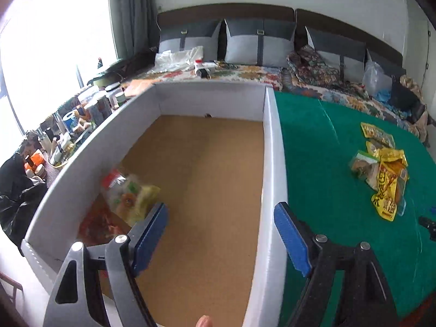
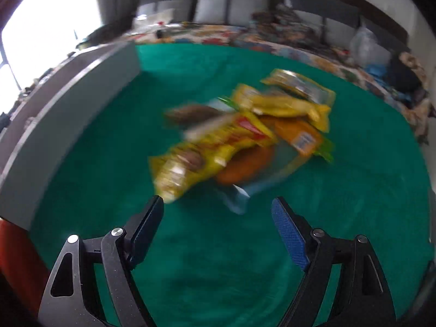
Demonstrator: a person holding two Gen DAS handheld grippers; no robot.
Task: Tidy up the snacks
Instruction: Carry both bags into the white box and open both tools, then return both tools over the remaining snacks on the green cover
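Snacks (image 2: pixel 245 130) are mostly still heaped on the green bench (image 2: pixel 109 163), so I'd say this job is only partly done. Starting at the right gripper (image 2: pixel 218 215): its blue fingers (image 2: pixel 288 234) are spread wide with nothing between them, hovering low over the cloth just short of the heap. The nearest thing to them is a yellow packet (image 2: pixel 190 163), whose near end sits almost touching the tip of the left-hand finger, slightly left of the centre line. Its long axis runs diagonally, away from the fingers and up to the right, so the gap between the fingers isn't square across it. My guess is the grab needs a small shift left or a twist of the wrist. That view is motion-blurred, so I can't tell exactly which packets overlap which; behind the yellow one I can make out something orange (image 2: pixel 242 169), more yellow wrappers and some clear plastic.

Left gripper (image 1: pixel 220 218) is also wide open and holding nothing. It hangs over the white cardboard box (image 1: pixel 269 147), which stands just left of the heap, with one finger (image 1: pixel 291 234) roughly above the box's right wall. Inside the box, against the left wall, there's one clear bag of snacks (image 1: pixel 128 193) with red and green printing, lying just beyond the other finger. The rest of the brown floor is bare.

From the left wrist view the heap (image 1: pixel 381 169) is well off to the right of the box, so the right hand is clearly the nearer one for the next pick.
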